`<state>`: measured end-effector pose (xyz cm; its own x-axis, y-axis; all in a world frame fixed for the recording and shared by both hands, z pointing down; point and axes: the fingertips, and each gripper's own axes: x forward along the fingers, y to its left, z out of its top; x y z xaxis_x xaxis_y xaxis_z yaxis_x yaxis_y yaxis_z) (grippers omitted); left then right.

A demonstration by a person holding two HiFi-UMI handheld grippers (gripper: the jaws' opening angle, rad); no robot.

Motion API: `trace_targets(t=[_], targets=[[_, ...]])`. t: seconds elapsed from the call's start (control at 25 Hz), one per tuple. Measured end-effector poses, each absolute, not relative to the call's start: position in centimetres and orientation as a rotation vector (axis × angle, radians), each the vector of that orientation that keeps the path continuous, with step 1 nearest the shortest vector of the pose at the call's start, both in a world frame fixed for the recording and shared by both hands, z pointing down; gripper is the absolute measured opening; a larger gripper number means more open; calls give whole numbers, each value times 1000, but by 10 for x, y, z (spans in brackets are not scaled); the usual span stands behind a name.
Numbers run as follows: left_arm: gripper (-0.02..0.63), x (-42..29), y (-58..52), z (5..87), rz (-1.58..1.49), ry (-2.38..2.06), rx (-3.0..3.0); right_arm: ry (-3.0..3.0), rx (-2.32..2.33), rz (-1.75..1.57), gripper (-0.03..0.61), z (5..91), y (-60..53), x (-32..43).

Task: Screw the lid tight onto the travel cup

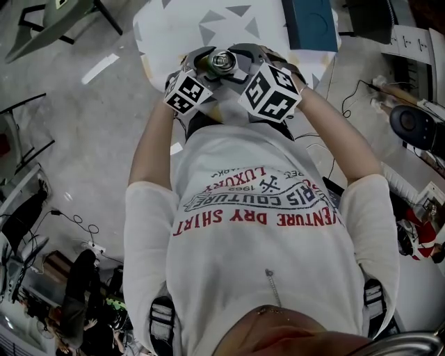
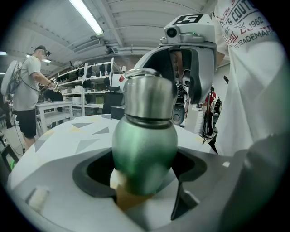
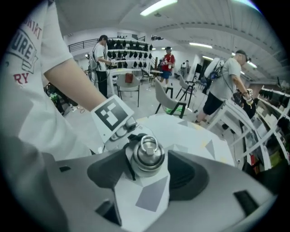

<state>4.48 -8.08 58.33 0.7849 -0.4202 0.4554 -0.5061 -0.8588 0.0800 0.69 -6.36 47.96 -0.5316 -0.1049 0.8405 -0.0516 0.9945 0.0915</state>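
The travel cup (image 2: pixel 144 149) has a green body and a steel lid (image 2: pixel 149 95) with a ring on top. It stands upright at the near edge of the white table (image 2: pixel 68 136), between both grippers. My left gripper (image 2: pixel 145 174) is shut on the green body low down. In the right gripper view I look down on the lid (image 3: pixel 146 154). My right gripper (image 3: pixel 146 167) is open, its dark pads standing at either side of the lid with a thin gap. In the head view both grippers meet round the cup (image 1: pixel 221 61).
The table (image 1: pixel 181 28) bears grey triangles, and a teal box (image 1: pixel 311 21) lies at its far right. Cables and equipment lie on the floor (image 1: pixel 83 174) at left and right. Several people (image 3: pixel 226 77), a chair (image 3: pixel 167 97) and shelves stand beyond.
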Motion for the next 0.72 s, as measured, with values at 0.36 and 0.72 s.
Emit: trace_targets(t=[0.36,0.72], targets=[[387,47,-83,579,637,-726,2725,-2383,475,136,72,436,-95,24],[417,39,-77,537,545,-899,2744,-2504,721,163,11,409,-111,45]])
